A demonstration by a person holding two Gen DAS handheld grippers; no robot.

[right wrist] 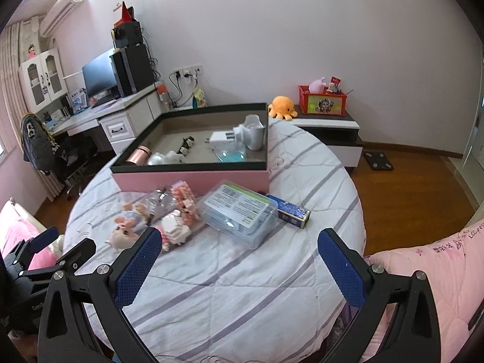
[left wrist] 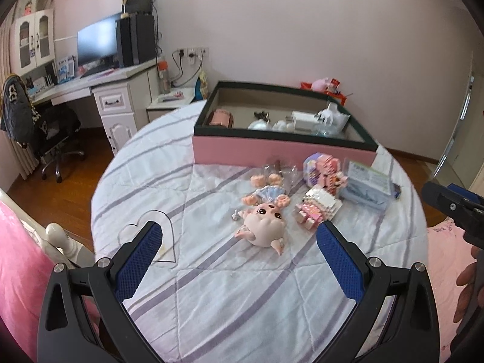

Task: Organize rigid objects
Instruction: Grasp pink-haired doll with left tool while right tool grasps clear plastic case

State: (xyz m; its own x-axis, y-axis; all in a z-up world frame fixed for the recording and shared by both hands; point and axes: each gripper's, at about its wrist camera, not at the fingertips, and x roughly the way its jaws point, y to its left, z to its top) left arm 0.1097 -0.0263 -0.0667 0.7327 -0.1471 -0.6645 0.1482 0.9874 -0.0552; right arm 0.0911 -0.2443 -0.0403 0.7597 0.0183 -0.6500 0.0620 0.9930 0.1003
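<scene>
A pink box [left wrist: 281,152] with a dark rim stands at the far side of the round table [left wrist: 211,296] and holds several items; it also shows in the right wrist view [right wrist: 193,178]. In front of it lie a pink doll [left wrist: 264,227], brick models [left wrist: 317,207], a clear plastic case [right wrist: 240,213] and a blue tin [right wrist: 290,210]. My left gripper [left wrist: 239,242] is open and empty, just short of the doll. My right gripper [right wrist: 239,249] is open and empty, near the plastic case.
A clear heart-shaped piece [left wrist: 154,236] lies on the table's left. A desk with a monitor [left wrist: 96,42] and a chair [left wrist: 45,127] stand at the left. A low cabinet [right wrist: 329,130] with an orange plush stands behind. Pink bedding [right wrist: 438,275] lies at the right.
</scene>
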